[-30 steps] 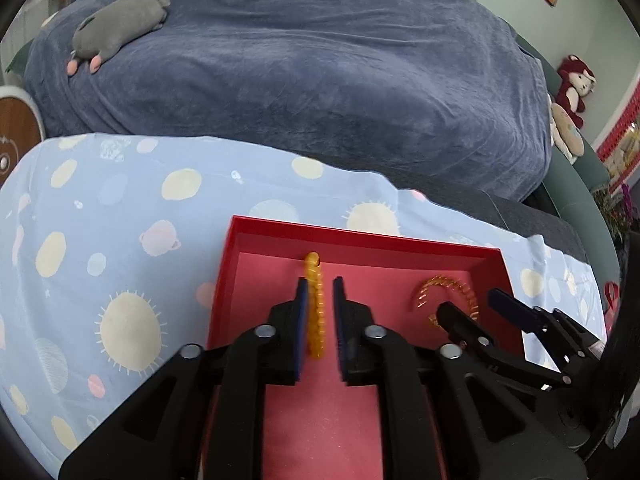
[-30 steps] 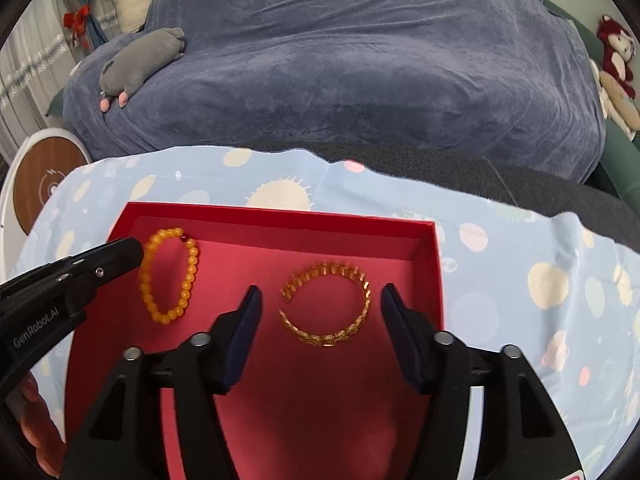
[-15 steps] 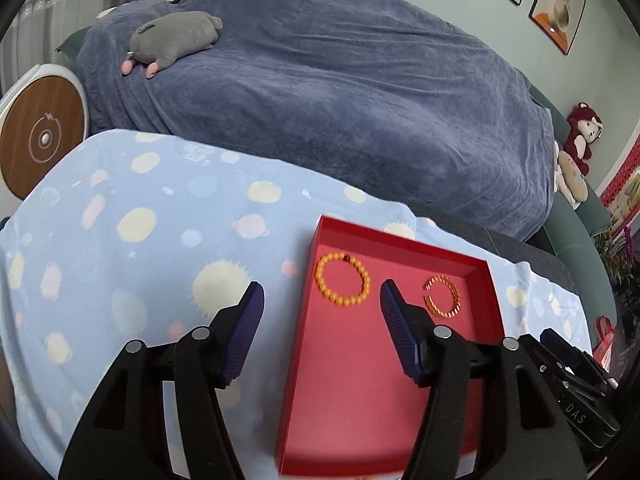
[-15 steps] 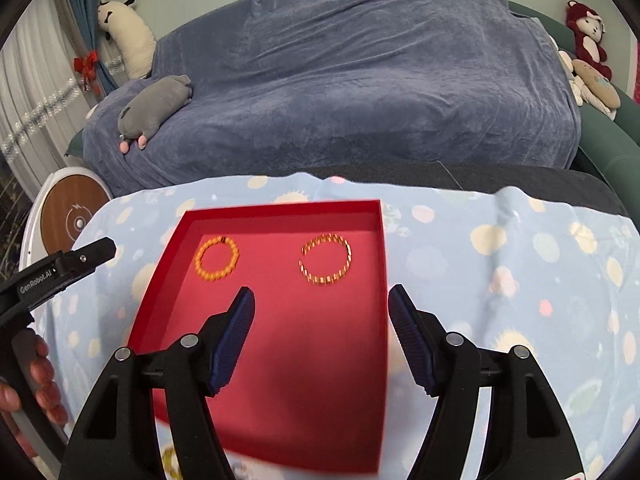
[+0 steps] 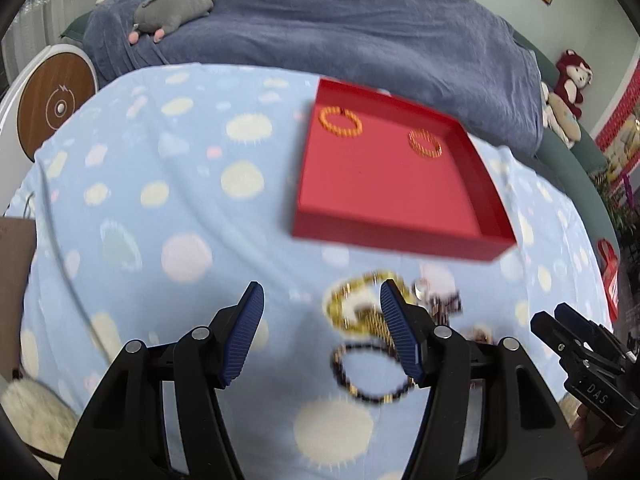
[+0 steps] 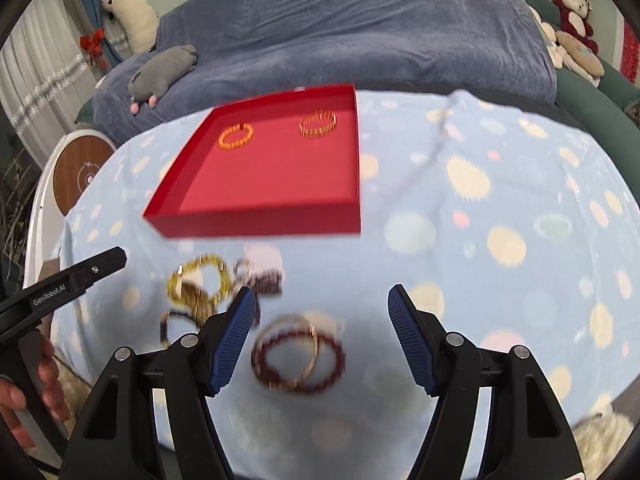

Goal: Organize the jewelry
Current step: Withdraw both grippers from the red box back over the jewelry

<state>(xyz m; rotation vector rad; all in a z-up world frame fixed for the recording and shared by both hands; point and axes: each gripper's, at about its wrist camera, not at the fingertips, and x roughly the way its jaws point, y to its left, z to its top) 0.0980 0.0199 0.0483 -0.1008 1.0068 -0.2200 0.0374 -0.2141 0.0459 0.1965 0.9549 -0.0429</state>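
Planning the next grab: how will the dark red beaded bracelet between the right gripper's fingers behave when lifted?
The dark red beaded bracelet looks strung, so it will likely sag, not hold its ring shape. A thin gold bangle overlaps it and may come along. Round beads could slip between pads.

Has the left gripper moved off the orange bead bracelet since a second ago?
Yes. The left gripper has pulled back out of the red tray toward its near side; the orange bead bracelet lies at the tray's far end.

The left claw (image 5: 320,328) hangs open and empty above blurred bracelets (image 5: 360,312) on the spotted blue cloth (image 5: 160,184). Farther back, a red tray (image 5: 392,224) holds an orange bead bracelet (image 5: 340,121) and a gold bracelet (image 5: 425,143), apart.
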